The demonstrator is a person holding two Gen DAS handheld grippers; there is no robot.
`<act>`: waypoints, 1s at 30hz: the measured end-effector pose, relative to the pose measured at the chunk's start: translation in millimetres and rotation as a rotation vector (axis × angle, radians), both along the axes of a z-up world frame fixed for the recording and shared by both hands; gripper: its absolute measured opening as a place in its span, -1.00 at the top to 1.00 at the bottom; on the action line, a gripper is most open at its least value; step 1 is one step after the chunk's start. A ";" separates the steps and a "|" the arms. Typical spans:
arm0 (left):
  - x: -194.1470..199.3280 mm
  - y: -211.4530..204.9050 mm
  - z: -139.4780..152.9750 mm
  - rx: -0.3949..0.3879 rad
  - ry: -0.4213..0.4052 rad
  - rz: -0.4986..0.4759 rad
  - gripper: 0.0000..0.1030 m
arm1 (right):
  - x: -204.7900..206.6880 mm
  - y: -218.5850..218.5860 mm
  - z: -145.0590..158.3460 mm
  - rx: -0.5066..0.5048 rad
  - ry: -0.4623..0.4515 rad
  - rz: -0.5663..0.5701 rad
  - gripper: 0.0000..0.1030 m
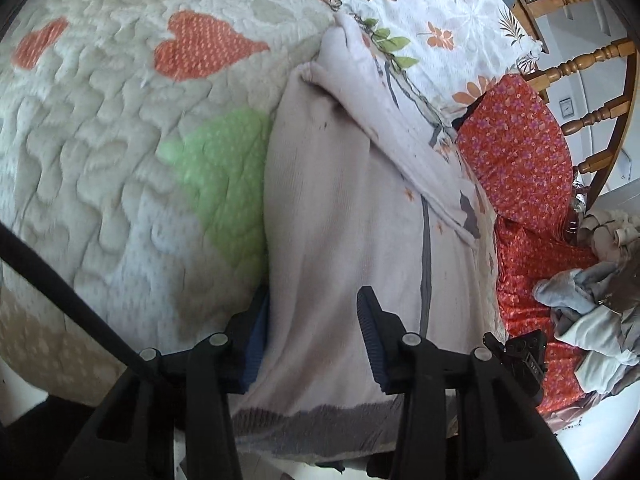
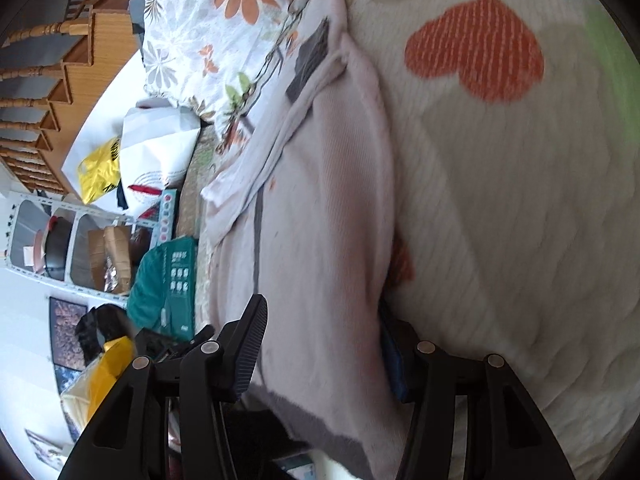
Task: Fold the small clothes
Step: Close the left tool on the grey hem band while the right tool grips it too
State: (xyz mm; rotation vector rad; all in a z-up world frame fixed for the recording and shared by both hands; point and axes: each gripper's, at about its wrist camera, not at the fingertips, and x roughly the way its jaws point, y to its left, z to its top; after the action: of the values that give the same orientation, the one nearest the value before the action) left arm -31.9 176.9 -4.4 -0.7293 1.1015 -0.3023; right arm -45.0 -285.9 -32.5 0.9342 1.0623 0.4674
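sweater point(image 1: 332, 240): pale knit, centre frame, lying on the quilted bed point(image 1: 120, 152) | left claw point(image 1: 312, 344) and right claw point(image 2: 320, 352): each clamped on the grey hem at bottom of frame | step: hem gripped for a fold | next: likely carry hem toward the collar by the pillow point(image 1: 440, 20), upper right, keeping both edges level

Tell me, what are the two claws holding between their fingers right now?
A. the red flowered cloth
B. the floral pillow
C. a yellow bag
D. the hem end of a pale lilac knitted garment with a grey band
D: in both wrist views the pale lilac garment runs between the black fingers of the left claw and the right claw, its grey band nearest the cameras; the floral pillow lies beyond.
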 end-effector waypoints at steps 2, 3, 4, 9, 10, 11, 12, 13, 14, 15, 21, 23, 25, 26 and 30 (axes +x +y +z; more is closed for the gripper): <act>-8.6 1.1 -2.6 -0.003 0.010 0.003 0.20 | -5.2 2.7 0.4 -0.004 -0.005 0.006 -0.10; -12.0 1.8 -3.4 -0.007 0.012 0.009 0.20 | -7.6 4.7 0.4 -0.002 -0.005 0.012 -0.10; -15.6 3.0 -4.4 -0.015 0.015 0.015 0.20 | -9.6 5.7 0.0 0.003 -0.003 0.017 -0.10; -37.8 3.2 -11.4 -0.015 0.042 0.033 0.19 | -18.1 12.4 -1.6 0.027 0.005 0.029 -0.09; -42.6 2.5 -13.5 -0.011 0.048 0.033 0.19 | -19.4 12.0 -2.2 0.032 0.008 0.031 -0.09; -46.2 1.5 -15.3 -0.008 0.051 0.034 0.19 | -21.6 13.0 -2.6 0.036 0.009 0.033 -0.09; -49.6 0.4 -16.6 -0.005 0.053 0.037 0.19 | -24.5 14.8 -3.1 0.039 0.011 0.036 -0.09; -52.4 -0.4 -17.7 -0.003 0.055 0.040 0.18 | -26.9 14.8 -3.6 0.041 0.011 0.038 -0.09; -54.9 -0.5 -18.9 -0.006 0.059 0.043 0.17 | -28.6 14.9 -4.4 0.046 0.014 0.041 -0.09; -57.6 -0.2 -20.8 -0.015 0.067 0.046 0.15 | -30.8 16.1 -5.5 0.053 0.019 0.045 -0.09; -73.2 3.1 -36.2 -0.047 0.123 0.071 0.10 | -42.4 24.4 -9.1 0.060 0.027 0.063 -0.07; -74.5 0.9 -36.9 -0.034 0.125 0.068 0.10 | -45.2 26.5 -8.4 0.043 0.022 0.067 -0.06; -74.5 -2.6 -35.6 -0.015 0.120 0.063 0.09 | -46.5 28.6 -7.3 0.031 0.019 0.071 -0.06; -74.6 -4.5 -35.3 -0.007 0.119 0.060 0.08 | -47.3 29.8 -6.6 0.023 0.016 0.071 -0.06; -74.3 -12.0 -35.4 0.016 0.119 0.046 0.08 | -52.1 34.9 -3.1 -0.034 0.000 0.070 0.05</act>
State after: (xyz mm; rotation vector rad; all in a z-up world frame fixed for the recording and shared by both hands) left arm -106.2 164.8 -39.7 -0.7648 1.1963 -0.2133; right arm -97.1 -251.0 -35.6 0.8693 1.1020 0.5062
